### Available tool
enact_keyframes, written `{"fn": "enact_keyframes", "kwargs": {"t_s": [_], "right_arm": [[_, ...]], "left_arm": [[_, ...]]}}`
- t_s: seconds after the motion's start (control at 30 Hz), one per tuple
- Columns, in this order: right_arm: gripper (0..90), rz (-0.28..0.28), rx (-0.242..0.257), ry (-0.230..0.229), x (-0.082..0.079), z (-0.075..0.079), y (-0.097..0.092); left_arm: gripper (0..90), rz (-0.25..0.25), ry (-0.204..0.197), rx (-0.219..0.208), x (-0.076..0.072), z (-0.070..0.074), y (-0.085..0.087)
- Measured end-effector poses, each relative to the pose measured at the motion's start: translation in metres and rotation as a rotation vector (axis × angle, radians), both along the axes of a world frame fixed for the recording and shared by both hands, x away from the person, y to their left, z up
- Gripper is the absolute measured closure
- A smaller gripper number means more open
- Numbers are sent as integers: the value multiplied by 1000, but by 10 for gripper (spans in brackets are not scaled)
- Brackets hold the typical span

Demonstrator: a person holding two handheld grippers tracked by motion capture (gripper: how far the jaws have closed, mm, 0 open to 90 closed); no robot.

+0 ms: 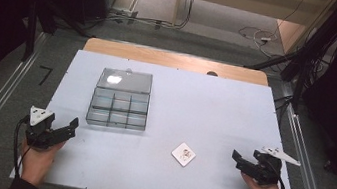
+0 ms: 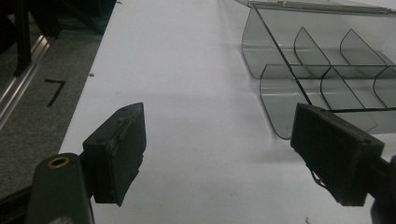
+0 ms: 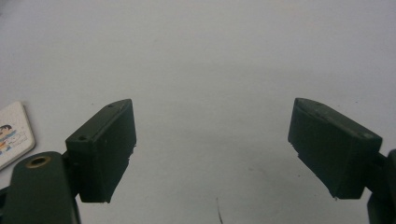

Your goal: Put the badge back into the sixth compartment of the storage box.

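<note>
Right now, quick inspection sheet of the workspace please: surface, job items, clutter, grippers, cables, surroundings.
Surface: white table top, bare wooden strip along the far edge.
Job's things: clear compartment box, lid open and lying flat behind it, compartments look empty; small white card with a printed picture, flat, apart from the box.
Clutter: nothing seen.
Grippers: left gripper near the box's front left corner, jaws open, holding nothing; right gripper right of the card, jaws open, holding nothing.
Cables: one trails from each gripper; more lie on the floor beyond the table.
Surroundings: grey floor, metal rails on both sides, dark stands.
</note>
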State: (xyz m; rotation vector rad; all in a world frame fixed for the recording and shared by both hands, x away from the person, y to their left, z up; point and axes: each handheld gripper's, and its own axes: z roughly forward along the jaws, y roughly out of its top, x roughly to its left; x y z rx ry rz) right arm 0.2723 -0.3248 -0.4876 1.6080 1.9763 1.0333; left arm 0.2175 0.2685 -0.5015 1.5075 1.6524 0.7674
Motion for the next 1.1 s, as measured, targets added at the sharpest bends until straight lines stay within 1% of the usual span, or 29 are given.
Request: {"fn": "enact_keyframes", "kwargs": {"t_s": [0.17, 0.23, 0.5, 1.1], "right_arm": [[136, 16, -5, 3, 1, -1, 5], [136, 20, -4, 12, 2, -3, 7], [136, 38, 2, 9, 3, -2, 13], [136, 75, -18, 11, 4, -4, 27]], "left_arm": [[186, -2, 2, 1, 0, 0, 0], [186, -5, 0, -1, 0, 0, 0], [186, -3, 2, 0, 0, 0, -1], [186, -7, -1, 1, 0, 0, 0]]}}
